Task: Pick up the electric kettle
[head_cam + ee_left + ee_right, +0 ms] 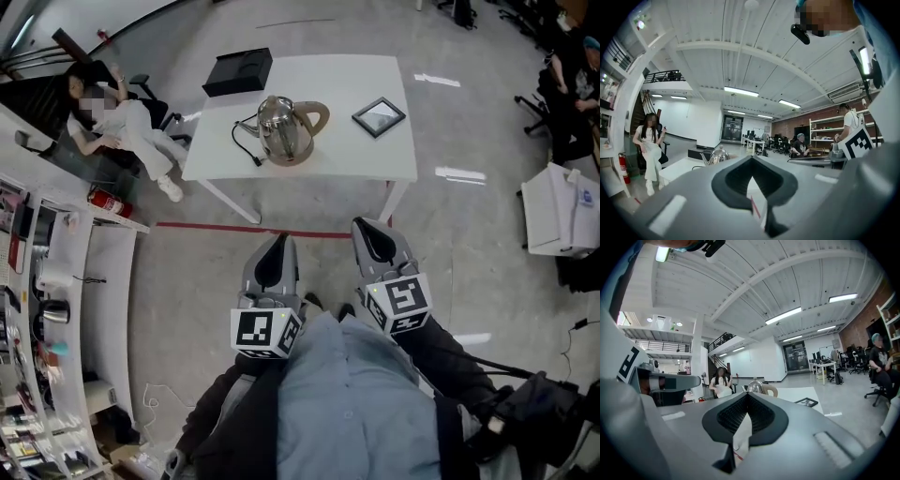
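A shiny steel electric kettle (286, 129) with a tan handle stands on its base near the middle of the white table (347, 159), its black cord (246, 142) trailing left. Both grippers are held close to the person's body, well short of the table. The left gripper (277, 241) and the right gripper (369, 228) point toward the table, each with jaws together and nothing between them. The left gripper view shows the kettle (717, 155) small and far beyond the left gripper (751, 159). In the right gripper view the kettle (755, 386) peeks over the right gripper (747, 395).
A black box (238, 71) lies at the table's far left corner and a dark framed panel (379, 116) at its right. A person (131, 127) sits left of the table. A red floor line (244, 229) runs before the table. White cabinet (560, 208) at right.
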{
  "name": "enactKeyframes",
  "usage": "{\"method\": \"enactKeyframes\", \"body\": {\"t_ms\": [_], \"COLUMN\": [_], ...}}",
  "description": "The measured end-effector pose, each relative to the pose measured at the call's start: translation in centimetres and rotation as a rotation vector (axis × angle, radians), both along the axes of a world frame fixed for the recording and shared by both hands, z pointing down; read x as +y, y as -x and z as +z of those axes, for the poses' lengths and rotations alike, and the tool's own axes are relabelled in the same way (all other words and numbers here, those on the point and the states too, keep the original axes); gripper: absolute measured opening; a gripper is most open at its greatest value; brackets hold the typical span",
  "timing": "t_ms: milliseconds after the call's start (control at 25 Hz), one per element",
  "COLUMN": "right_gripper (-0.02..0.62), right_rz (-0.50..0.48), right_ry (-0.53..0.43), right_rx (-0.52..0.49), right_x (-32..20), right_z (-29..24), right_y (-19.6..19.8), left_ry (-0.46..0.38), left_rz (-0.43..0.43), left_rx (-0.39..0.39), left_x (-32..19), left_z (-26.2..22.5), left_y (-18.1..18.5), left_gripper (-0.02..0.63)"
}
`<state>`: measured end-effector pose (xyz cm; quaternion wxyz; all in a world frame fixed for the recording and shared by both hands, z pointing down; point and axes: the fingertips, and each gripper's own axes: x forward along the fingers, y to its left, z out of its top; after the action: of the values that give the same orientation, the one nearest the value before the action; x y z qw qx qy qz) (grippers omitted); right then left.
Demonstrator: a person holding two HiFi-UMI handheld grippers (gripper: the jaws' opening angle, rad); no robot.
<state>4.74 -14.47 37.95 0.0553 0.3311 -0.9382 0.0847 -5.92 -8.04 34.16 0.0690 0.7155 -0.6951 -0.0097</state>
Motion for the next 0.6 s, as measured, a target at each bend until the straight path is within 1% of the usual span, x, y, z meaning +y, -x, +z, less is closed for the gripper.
{"method": "enactKeyframes", "body": {"t_ms": [200, 320, 600], "right_gripper": [0.025, 0.025, 0.025], "right_rz": [-0.018, -0.019, -0.027], "right_ry": [0.034, 0.056, 0.115], "right_rx": [0.004, 0.017, 0.065], "right_x": [-1.9, -3.2, -6.4], "right_z": [1.4, 2.4, 5.2], "right_y": [1.5, 2.4, 5.5], "left_ry": [0.035, 0.055, 0.112], "left_rz": [-0.035, -0.041, -0.051], "left_rx": [0.008, 0.022, 0.072], "left_x": [-1.6, -2.9, -6.4], "left_z": [1.3, 2.3, 5.3], "left_y": [1.8, 2.7, 6.1], "left_gripper": [0.002, 0.002, 0.002]}}
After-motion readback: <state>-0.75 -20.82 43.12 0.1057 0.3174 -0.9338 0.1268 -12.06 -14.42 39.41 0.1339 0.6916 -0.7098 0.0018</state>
